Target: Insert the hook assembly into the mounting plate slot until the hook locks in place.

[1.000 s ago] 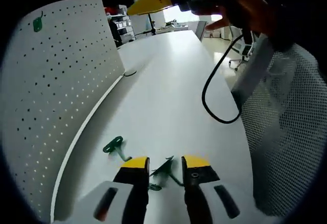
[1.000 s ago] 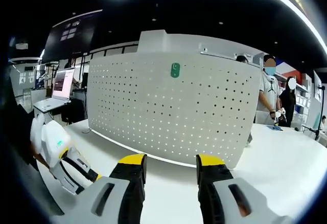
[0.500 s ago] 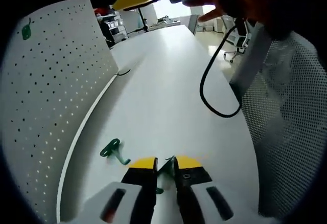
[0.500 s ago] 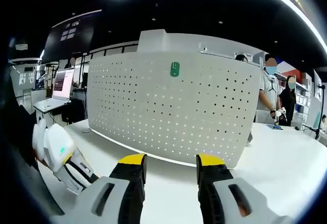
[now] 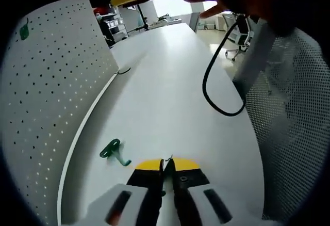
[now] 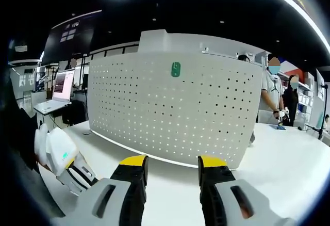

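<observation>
My left gripper (image 5: 167, 165) is shut on a small green hook, of which only a thin tip (image 5: 169, 159) pokes out between the yellow jaws, low over the white table (image 5: 165, 81). A second green hook (image 5: 114, 151) lies on the table just left of the jaws. The white pegboard (image 5: 46, 86) stands along the left, with a green mounting plate (image 5: 23, 30) high on it. In the right gripper view the pegboard (image 6: 154, 117) faces me, the green plate (image 6: 176, 69) near its top edge. My right gripper (image 6: 169, 165) is open with nothing between its jaws.
A black cable (image 5: 214, 89) loops over the table from a hand at the top. A mesh chair back (image 5: 294, 128) stands at the right. The left gripper (image 6: 64, 159) shows low on the left; a laptop (image 6: 61, 87) and people (image 6: 270, 99) stand behind.
My left gripper's jaws have come together on the green hook that lay between them. The right gripper has stayed open and still.
</observation>
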